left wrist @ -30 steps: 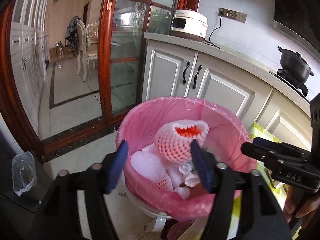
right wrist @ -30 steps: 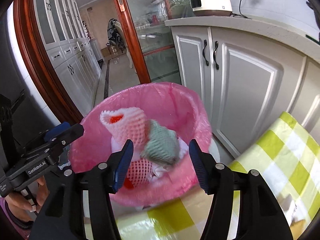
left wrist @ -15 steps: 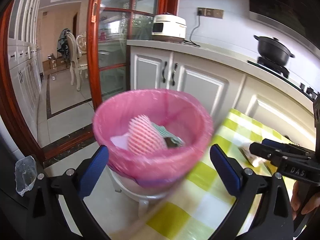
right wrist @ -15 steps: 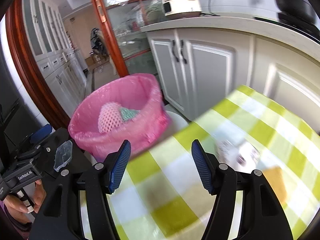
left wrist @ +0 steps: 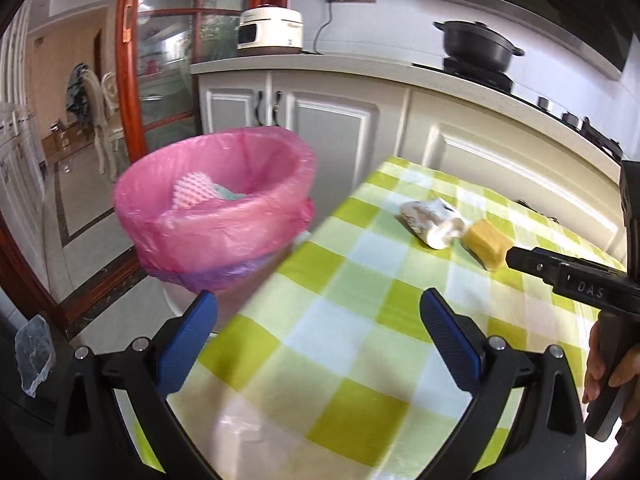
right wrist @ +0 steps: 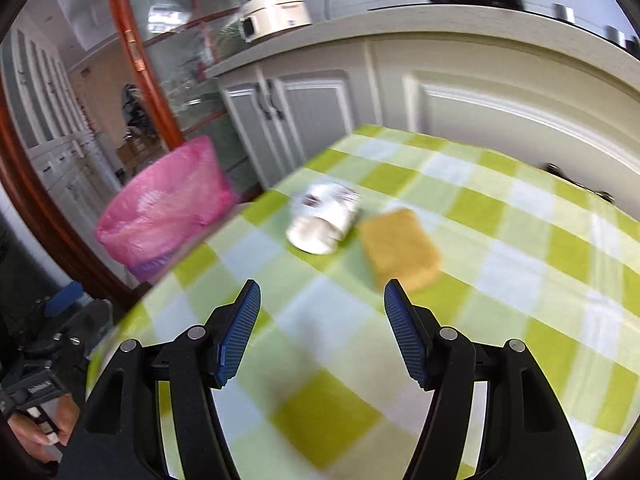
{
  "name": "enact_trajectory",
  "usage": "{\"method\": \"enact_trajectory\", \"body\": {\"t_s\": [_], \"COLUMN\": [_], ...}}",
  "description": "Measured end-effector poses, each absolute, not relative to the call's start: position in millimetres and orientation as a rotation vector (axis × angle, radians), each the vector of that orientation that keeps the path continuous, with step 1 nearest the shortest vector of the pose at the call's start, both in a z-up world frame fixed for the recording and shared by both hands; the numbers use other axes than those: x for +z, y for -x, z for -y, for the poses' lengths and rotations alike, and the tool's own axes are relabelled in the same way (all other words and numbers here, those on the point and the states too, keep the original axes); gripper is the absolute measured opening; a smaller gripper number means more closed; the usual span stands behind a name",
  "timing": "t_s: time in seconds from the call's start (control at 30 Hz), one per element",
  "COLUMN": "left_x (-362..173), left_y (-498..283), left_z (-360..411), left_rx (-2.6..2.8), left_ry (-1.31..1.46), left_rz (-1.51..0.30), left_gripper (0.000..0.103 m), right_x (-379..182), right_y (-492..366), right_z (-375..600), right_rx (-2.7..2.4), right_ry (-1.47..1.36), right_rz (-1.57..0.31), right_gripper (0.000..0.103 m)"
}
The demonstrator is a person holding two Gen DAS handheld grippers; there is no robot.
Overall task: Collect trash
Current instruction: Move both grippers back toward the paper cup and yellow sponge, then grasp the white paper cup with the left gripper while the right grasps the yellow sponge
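Note:
A bin with a pink liner (left wrist: 212, 216) stands off the table's left edge, with a pink foam net (left wrist: 191, 190) and a greenish one inside. My left gripper (left wrist: 318, 300) hangs wide open over the near corner of the green-checked table (left wrist: 360, 364), with nothing between its fingers. A crumpled white wrapper (right wrist: 324, 220) and a yellow sponge (right wrist: 400, 252) lie side by side just beyond my right gripper (right wrist: 322, 288), which is open and empty. Both also show in the left wrist view: the wrapper (left wrist: 430, 220) and the sponge (left wrist: 486, 242).
White kitchen cabinets (left wrist: 328, 128) and a counter run behind the table, holding a rice cooker (left wrist: 270, 30) and a black pot (left wrist: 478, 46). A red-framed glass door (left wrist: 132, 80) stands to the left. A hand (right wrist: 40, 428) holds the left gripper's handle.
Both grippers swung right, away from over the bin to above the table. The foam nets that were between their fingers now lie in the bin. The left jaws spread much wider.

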State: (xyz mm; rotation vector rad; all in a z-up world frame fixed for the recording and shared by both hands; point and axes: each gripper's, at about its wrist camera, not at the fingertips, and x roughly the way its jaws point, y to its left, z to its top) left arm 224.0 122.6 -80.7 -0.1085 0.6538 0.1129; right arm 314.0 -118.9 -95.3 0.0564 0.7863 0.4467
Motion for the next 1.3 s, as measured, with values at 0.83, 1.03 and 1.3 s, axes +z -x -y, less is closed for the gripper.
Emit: {"method": "enact_trajectory", "body": {"t_s": [0.83, 1.03, 1.3], "left_x": [-98.8, -105.0, -105.6], "left_y": [-255.6, -254.3, -256.8], "left_z": [-90.3, -94.4, -95.2], "left_rx": [0.049, 0.054, 0.06], "left_ry": [0.109, 0.132, 0.13], "left_rz": [-0.708, -0.727, -0.731], "left_gripper": [0.098, 0.098, 0.098], "right_x": [-119.7, -126.3, -131.4], "right_y": [-352.9, -372.7, -389.7], "right_z": [133.2, 129.3, 116.2], "right_rx": [0.317, 0.312, 0.322], "right_ry": [0.071, 0.069, 0.118], "right_rz": [-0.818, -0.845, -0.866], "right_gripper": [0.076, 0.077, 0.077]}}
